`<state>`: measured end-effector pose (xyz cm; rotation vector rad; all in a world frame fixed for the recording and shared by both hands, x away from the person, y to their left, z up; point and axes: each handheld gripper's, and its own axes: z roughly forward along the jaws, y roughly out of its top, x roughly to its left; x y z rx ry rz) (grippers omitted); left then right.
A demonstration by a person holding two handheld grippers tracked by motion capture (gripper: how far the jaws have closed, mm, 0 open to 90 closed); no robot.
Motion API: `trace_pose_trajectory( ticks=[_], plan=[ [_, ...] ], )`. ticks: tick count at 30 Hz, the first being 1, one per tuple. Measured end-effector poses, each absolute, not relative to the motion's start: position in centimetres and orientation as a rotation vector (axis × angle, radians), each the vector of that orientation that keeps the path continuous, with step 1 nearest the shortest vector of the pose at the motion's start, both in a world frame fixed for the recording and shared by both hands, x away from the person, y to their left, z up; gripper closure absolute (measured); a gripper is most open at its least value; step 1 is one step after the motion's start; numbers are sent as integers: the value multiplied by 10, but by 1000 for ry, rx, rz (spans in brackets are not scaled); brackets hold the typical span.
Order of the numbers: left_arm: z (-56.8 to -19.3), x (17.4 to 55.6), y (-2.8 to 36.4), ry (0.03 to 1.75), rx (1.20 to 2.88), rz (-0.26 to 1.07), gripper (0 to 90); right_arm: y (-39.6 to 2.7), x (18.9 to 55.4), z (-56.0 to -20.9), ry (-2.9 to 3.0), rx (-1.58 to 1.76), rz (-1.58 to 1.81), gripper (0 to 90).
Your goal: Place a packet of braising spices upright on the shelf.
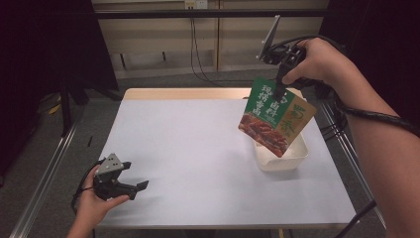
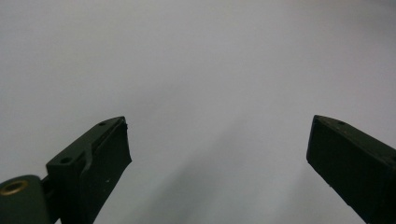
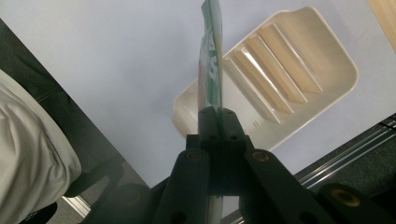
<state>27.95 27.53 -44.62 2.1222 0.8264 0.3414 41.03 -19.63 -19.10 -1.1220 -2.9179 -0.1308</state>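
Black right gripper (image 1: 280, 85) fingers pinch green sachet (image 1: 274, 115).

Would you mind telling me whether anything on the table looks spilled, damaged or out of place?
Nothing stands out. The right gripper holds the sauce packet by its top edge, hanging tilted above the white tray, and it looks intact. The tray sits flat near the table's right edge. The left gripper is open, holding nothing.

High view: sauce packet (image 1: 274, 116) covers the near-left part of the cream tray (image 1: 292, 157); small print on it too small to tell. Right gripper view: packet edge-on, face hidden, its top cut by the upper edge. Person's right forearm (image 1: 391, 153) runs off the frame.
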Motion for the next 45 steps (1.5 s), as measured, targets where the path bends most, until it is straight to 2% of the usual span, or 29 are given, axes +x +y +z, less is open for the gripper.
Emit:
trace_pose_trajectory(
  ticks=[45],
  plan=[
    [-445,279,274,827,2118,361,60,-237,398,-205,-2864,-1217,-99,900]
  ],
)
